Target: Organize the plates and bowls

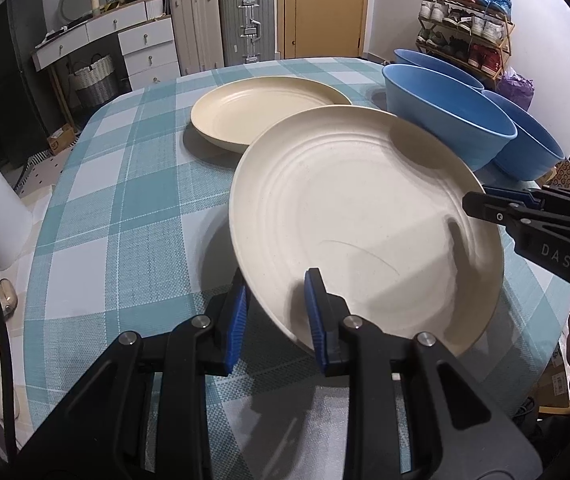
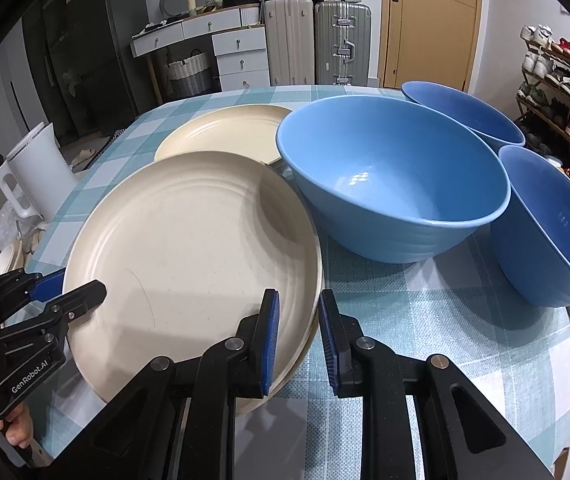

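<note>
A large cream plate is held tilted above the checked tablecloth; it also shows in the right wrist view. My left gripper straddles its near rim, with one finger under and one over. My right gripper straddles its right rim, and it shows in the left wrist view. My left gripper shows in the right wrist view. A second cream plate lies flat behind. Three blue bowls stand to the right.
The round table has a teal checked cloth. A white kettle stands off its left edge. Suitcases, drawers, a door and a shoe rack line the back of the room.
</note>
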A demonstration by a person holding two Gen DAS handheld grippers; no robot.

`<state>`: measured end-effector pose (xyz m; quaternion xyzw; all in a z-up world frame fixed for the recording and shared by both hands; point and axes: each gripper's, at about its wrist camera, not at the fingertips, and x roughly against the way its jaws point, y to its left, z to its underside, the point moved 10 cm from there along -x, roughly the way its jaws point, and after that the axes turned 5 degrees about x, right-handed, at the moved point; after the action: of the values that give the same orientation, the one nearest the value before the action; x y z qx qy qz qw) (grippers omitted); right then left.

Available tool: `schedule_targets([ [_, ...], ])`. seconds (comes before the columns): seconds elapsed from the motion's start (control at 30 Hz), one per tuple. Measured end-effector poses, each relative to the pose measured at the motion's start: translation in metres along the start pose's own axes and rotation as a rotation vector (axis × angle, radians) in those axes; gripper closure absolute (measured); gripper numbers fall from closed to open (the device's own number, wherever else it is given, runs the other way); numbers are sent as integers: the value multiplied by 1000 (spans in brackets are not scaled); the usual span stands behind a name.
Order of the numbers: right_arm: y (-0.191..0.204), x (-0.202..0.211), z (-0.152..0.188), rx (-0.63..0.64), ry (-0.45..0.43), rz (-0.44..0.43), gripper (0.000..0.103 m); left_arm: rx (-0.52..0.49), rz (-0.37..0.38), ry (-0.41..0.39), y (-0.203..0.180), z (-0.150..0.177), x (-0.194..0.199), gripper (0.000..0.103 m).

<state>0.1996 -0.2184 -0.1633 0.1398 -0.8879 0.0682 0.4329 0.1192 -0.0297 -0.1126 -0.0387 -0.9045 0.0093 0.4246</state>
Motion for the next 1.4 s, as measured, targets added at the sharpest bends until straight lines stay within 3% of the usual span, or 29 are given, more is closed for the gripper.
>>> schedule_targets([
  [0.37, -3, -5, 8, -5, 7, -3, 81, -43, -65, 28, -4, 8, -9, 73],
  [0.63, -4, -6, 8, -9, 16, -17, 80, -22, -39, 35, -3, 7, -9, 70],
  [0.7, -3, -4, 6, -12, 5, -43, 74, -5, -23, 38, -1, 7, -9, 67],
  [0.83, 0, 4, 2, -3, -28, -68, 51, 27, -7, 35, 2, 5, -7, 62],
  [0.93, 4, 11, -2, 17, -48, -82, 44, 30, -15, 20, 4, 2, -3, 56],
  [1.07, 9, 26, -11, 27, -111, -111, 20, 61, 26, -16, 5, -6, 10, 44],
  [1.2, 15, 51, -19, 50, -205, -131, 11, 93, 49, -69, 9, -18, 32, 23],
  [1.27, 16, 65, -26, 77, -259, -113, 2, 106, 51, -104, 11, -25, 46, 22],
  [1.33, 15, 77, -33, 93, -290, -112, 1, 127, 64, -127, 14, -30, 57, 16],
  [1.4, 15, 87, -39, 105, -309, -115, 1, 140, 74, -149, 16, -35, 67, 0],
])
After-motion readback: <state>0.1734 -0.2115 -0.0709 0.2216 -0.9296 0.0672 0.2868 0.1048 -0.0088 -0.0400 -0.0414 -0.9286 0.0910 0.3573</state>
